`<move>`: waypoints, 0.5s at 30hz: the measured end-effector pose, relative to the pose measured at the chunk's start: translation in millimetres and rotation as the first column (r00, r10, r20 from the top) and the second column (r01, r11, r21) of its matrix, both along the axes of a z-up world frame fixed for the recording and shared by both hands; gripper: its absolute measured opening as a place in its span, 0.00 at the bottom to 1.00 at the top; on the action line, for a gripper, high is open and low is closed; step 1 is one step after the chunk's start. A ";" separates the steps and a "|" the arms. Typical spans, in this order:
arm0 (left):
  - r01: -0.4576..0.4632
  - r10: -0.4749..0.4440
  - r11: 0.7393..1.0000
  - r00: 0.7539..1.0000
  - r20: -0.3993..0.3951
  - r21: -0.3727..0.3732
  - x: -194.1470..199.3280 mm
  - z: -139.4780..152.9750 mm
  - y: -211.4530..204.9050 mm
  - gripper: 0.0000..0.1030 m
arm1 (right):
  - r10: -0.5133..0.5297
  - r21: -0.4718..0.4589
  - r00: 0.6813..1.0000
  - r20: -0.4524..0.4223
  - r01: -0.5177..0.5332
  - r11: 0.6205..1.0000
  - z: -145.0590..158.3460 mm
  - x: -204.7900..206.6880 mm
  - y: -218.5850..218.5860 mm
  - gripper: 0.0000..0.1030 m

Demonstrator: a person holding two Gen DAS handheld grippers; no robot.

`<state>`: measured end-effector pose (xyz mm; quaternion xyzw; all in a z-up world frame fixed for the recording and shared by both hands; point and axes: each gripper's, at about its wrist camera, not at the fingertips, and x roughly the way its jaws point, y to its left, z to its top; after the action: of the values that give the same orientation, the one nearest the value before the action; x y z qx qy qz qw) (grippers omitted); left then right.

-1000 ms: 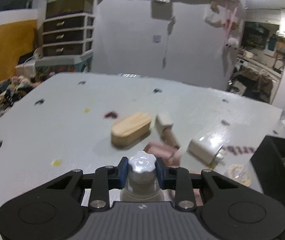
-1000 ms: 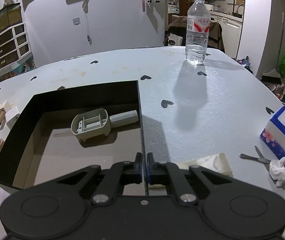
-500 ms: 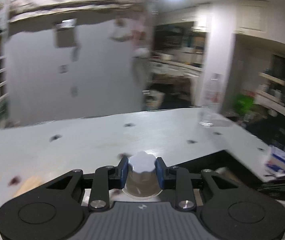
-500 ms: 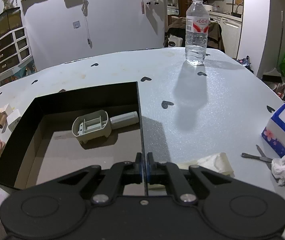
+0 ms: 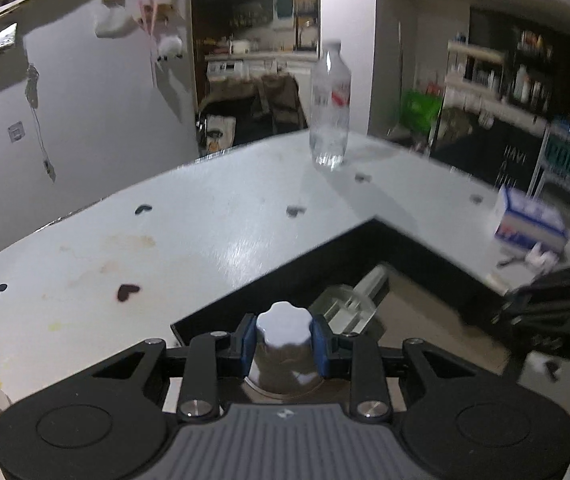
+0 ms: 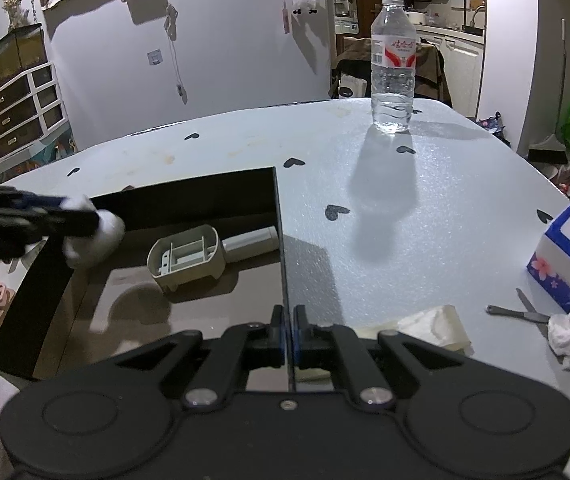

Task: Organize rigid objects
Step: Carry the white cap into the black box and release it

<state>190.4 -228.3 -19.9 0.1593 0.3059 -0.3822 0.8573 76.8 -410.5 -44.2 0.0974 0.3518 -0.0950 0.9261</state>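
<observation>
White-capped and squat, a small jar (image 5: 283, 344) is sitting pinched between the blue pads of the left gripper (image 5: 283, 342), which is hanging over the near corner of the black box (image 5: 297, 276); a grey plastic part (image 5: 347, 304) is lying inside. The jar looks rigid and light, though its smooth sides may be slippery, so taking it just under the scalloped cap seems sound.

From the right wrist, the right gripper (image 6: 289, 332) is clamping its jaws together on the box's thin side wall (image 6: 281, 240), likely steadying it. The jar (image 6: 93, 236) is showing at the box's far left corner, above the floor.
</observation>
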 end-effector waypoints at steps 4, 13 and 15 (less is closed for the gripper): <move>-0.008 0.007 0.998 1.000 0.007 0.068 6.7 -11.4 -5.6 0.30 | 0.004 0.004 1.000 0.004 -0.004 1.000 -0.2 -0.6 -0.5 0.04; -0.004 0.003 0.996 1.000 0.011 0.088 17.2 -23.9 -16.1 0.30 | 0.005 0.002 1.000 0.004 -0.005 1.000 -0.1 -1.1 -0.3 0.04; -0.002 0.000 0.996 1.000 0.018 0.093 16.5 -25.2 -18.4 0.30 | 0.005 0.002 1.000 0.004 -0.005 1.000 -0.2 -1.1 -0.3 0.04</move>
<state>207.0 -246.7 -45.2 0.2023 0.3157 -0.3656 0.8519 75.7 -410.8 -44.4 0.0978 0.3502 -0.0920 0.9270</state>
